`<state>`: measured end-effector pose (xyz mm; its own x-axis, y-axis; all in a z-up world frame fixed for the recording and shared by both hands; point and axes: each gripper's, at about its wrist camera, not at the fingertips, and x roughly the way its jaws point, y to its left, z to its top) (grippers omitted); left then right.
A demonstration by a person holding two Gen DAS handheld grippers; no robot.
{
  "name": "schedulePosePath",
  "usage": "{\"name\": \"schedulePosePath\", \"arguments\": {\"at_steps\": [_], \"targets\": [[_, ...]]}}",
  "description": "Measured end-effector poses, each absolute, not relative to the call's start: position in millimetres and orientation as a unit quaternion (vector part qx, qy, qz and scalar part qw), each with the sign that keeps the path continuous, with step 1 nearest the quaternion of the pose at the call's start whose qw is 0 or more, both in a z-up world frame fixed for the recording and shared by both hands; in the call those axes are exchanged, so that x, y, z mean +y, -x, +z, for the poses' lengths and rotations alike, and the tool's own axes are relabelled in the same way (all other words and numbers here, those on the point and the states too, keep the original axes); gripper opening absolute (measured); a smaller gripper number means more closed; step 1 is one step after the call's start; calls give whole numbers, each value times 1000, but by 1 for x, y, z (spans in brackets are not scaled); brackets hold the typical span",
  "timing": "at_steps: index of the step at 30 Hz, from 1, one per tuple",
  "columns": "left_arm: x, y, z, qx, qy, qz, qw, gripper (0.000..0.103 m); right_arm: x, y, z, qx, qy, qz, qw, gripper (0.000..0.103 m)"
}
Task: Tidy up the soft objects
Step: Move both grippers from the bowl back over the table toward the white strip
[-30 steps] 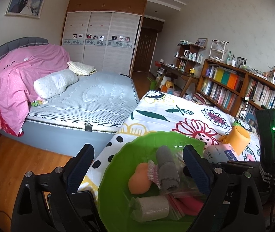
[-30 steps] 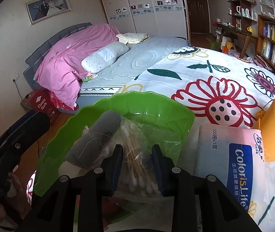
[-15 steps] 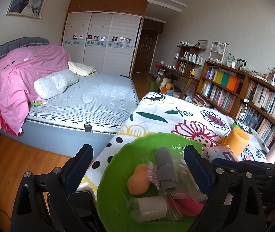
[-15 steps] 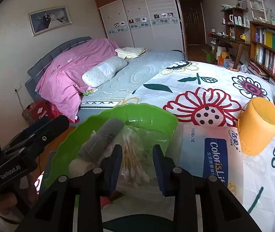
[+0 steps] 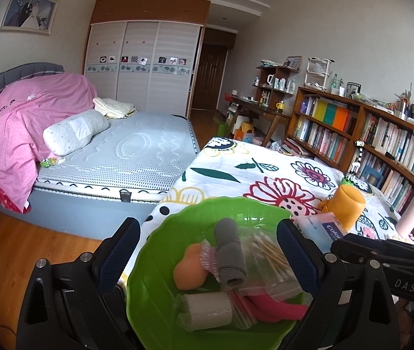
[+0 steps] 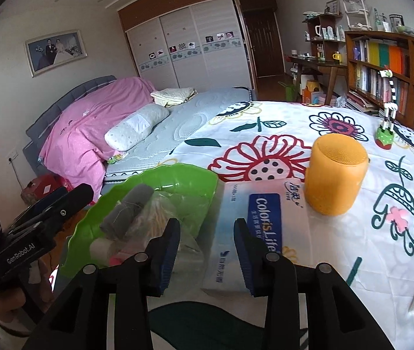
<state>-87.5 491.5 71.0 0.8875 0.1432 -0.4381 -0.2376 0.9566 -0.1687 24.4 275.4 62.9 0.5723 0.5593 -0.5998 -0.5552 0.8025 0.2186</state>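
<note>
Two grippers face a green bowl (image 5: 160, 265) that sits on a flowered cloth (image 6: 352, 256). We see our left gripper (image 5: 207, 250) with its jaws wide apart, one finger on each side of the bowl and gripping nothing. Inside the bowl lie an orange sponge (image 5: 191, 268), a rolled grey cloth (image 5: 230, 255), a clear bag of cotton swabs (image 5: 268, 258), a white roll in plastic wrap (image 5: 207, 309) and something pink (image 5: 277, 309) at the near right edge. The grey cloth leans against the swab bag, and the sponge lies just to its left.

Our right gripper (image 6: 207, 255) also has its jaws apart and empty. Its left finger hangs over the edge of the swab bag, its right finger over a pack of tissues (image 6: 262, 221) that lies flat just beside the bowl. An orange cup (image 6: 335, 175) stands upside down, touching the far corner of the pack. Farther back on the cloth stands a small striped figurine (image 6: 386, 122). A bed (image 5: 137, 157) with a pink quilt (image 5: 17, 128) lies beyond.
</note>
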Motion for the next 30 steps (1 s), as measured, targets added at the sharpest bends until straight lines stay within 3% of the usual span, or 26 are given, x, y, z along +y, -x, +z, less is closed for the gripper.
{"name": "schedulePosePath", "arguments": {"at_steps": [30], "targets": [[416, 70, 76, 243, 45, 16, 969, 95, 76, -59, 28, 373, -63, 72, 923, 41]]}}
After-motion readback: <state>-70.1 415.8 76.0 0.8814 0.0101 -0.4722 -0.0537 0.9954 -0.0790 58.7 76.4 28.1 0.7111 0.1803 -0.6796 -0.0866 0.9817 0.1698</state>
